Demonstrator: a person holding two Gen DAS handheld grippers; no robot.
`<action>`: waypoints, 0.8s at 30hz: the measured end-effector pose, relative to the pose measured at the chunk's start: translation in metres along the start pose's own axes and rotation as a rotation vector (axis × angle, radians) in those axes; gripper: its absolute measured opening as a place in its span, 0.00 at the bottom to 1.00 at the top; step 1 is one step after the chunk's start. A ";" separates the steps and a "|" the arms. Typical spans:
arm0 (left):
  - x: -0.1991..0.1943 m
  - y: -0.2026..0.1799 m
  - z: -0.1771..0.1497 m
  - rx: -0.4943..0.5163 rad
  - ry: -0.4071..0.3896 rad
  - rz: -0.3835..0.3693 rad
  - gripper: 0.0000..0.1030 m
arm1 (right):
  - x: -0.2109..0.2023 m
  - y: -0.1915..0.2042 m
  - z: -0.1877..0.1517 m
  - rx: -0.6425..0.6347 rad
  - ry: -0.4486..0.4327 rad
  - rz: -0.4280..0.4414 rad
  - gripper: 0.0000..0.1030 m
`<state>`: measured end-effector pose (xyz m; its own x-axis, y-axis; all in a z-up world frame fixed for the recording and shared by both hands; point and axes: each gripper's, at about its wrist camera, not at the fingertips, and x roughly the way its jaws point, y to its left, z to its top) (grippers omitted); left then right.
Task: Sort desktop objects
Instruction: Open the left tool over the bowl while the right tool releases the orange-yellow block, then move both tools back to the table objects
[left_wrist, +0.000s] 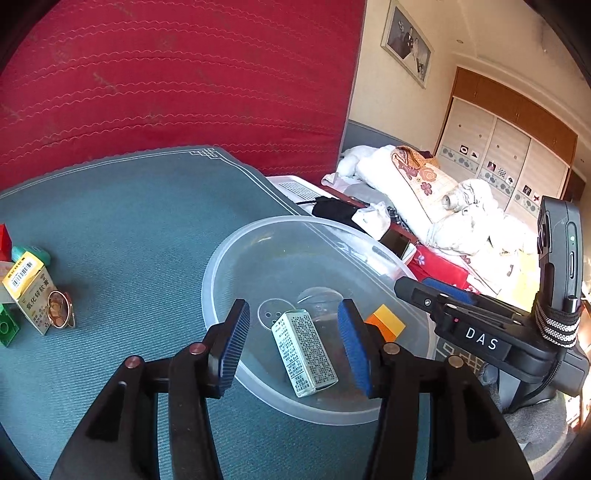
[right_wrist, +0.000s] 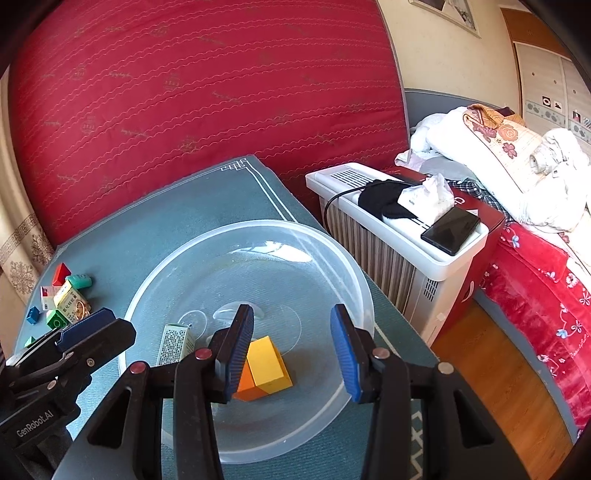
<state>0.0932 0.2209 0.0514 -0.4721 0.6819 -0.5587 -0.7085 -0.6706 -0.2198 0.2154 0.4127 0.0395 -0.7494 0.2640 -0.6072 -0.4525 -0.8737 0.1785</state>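
A clear plastic bowl (left_wrist: 221, 258) (right_wrist: 332, 258) stands on the teal mat. Inside it lie a pale green medicine box (left_wrist: 304, 352) (right_wrist: 175, 341) and a yellow-orange block (left_wrist: 386, 323) (right_wrist: 266, 365). My left gripper (left_wrist: 293, 349) is open and empty above the medicine box. My right gripper (right_wrist: 291, 352) is open and empty above the bowl, with the yellow block beside its left finger. A yellow medicine box (left_wrist: 31, 291) (right_wrist: 68, 299), a gold ring-like object (left_wrist: 61, 308) and small coloured blocks (right_wrist: 55, 319) lie at the mat's left.
A white radiator cover (right_wrist: 399, 229) stands right of the table with a phone (right_wrist: 450, 229), tissues and a black cloth on it. A bed with bedding (right_wrist: 517, 166) lies further right. A red mattress (right_wrist: 203, 92) leans behind the table.
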 end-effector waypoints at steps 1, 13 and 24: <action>0.000 0.001 -0.001 -0.003 0.002 0.004 0.52 | 0.000 0.001 0.000 -0.001 0.001 0.001 0.46; -0.015 0.038 -0.012 -0.095 0.015 0.073 0.52 | -0.003 0.010 -0.005 -0.011 0.007 0.017 0.59; -0.044 0.074 -0.020 -0.135 -0.008 0.174 0.52 | -0.004 0.035 -0.008 -0.049 0.000 0.057 0.73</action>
<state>0.0723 0.1358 0.0436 -0.5859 0.5544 -0.5911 -0.5396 -0.8111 -0.2260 0.2069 0.3772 0.0420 -0.7736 0.2130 -0.5968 -0.3848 -0.9062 0.1753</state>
